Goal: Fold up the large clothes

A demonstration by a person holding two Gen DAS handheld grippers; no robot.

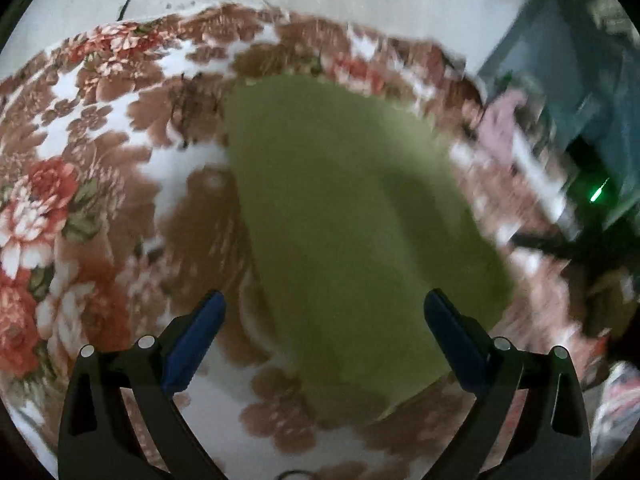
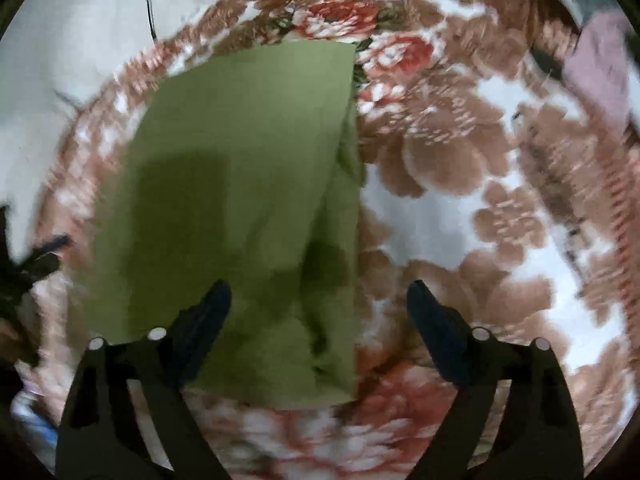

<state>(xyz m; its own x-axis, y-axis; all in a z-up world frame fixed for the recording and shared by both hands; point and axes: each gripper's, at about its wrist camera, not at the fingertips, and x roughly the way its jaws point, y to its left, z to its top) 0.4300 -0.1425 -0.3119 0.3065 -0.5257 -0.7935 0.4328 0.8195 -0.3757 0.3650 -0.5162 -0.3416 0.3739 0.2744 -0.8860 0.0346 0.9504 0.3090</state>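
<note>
Green garment (image 1: 352,216) lies flat on the floral bedspread (image 1: 80,184), already folded into a long panel; nothing holds it. In the left wrist view its long axis runs from the upper middle of the frame down to lower right, the near end passing between the jaws and ending by the right-hand finger. In the right wrist view the same garment (image 2: 240,184) fills the centre-left of the frame, long axis top to bottom, with a rumpled, doubled strip along its right edge and its near hem at the lower middle. Left gripper (image 1: 325,310): jaws spread wide, empty, raised above the cloth, not touching. Right gripper (image 2: 319,296): jaws also spread wide, empty, clear of the fabric; the garment's right edge lies between the fingers, most of the cloth to the frame's left. Judgement: both near corners are about equally reachable, each hand nearer its own side; next fold likely crosses the long axis, near hem carried to the far end. Heavy motion blur at both frame edges. Pink cloth (image 2: 600,60) upper right in the right view, well apart from the garment.
</note>
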